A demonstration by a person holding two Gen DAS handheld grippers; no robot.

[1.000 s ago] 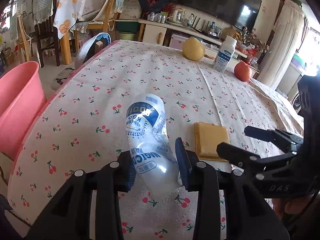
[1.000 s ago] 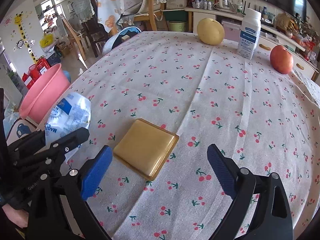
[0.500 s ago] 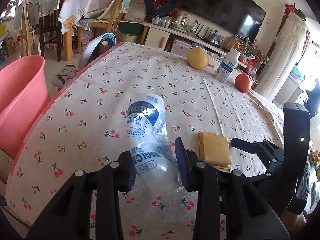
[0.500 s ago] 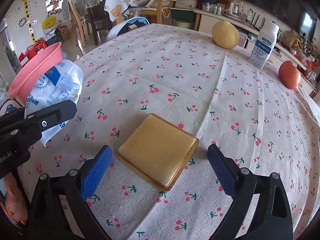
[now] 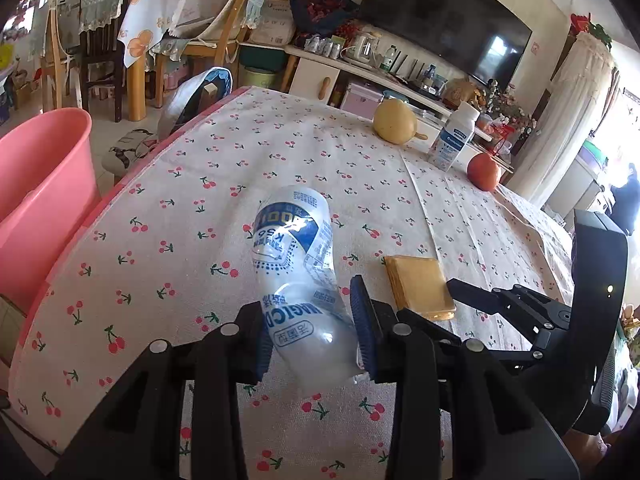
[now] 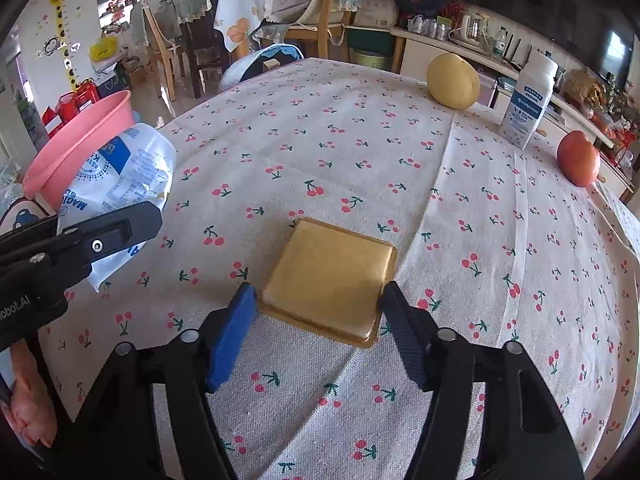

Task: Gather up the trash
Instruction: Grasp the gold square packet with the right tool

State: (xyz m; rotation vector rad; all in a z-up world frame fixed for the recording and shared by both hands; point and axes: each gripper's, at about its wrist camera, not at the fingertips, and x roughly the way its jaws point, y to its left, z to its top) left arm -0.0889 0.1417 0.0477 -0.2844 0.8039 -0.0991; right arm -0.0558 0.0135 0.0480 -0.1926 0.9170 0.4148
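My left gripper (image 5: pixel 310 330) is shut on a crumpled clear plastic wrapper (image 5: pixel 298 276) with blue and white print, held above the cherry-print tablecloth; the wrapper also shows in the right wrist view (image 6: pixel 120 176). A flat square yellow packet (image 6: pixel 330 276) lies on the cloth, also seen in the left wrist view (image 5: pixel 418 286). My right gripper (image 6: pixel 316 312) is open, its blue pads on either side of the packet's near edge, close to it. A pink bin (image 5: pixel 38 192) stands off the table's left edge, also in the right wrist view (image 6: pixel 76 140).
At the table's far side are a yellow round fruit (image 6: pixel 452 80), a white bottle (image 6: pixel 528 104) and a red-orange fruit (image 6: pixel 578 158). Chairs (image 5: pixel 100 40) and a draped table stand beyond the left edge. A TV cabinet (image 5: pixel 360 64) lines the back wall.
My right gripper has moved forward and narrowed, so its pads now flank the yellow packet's near edge. My left gripper still holds the wrapper and has risen slightly.
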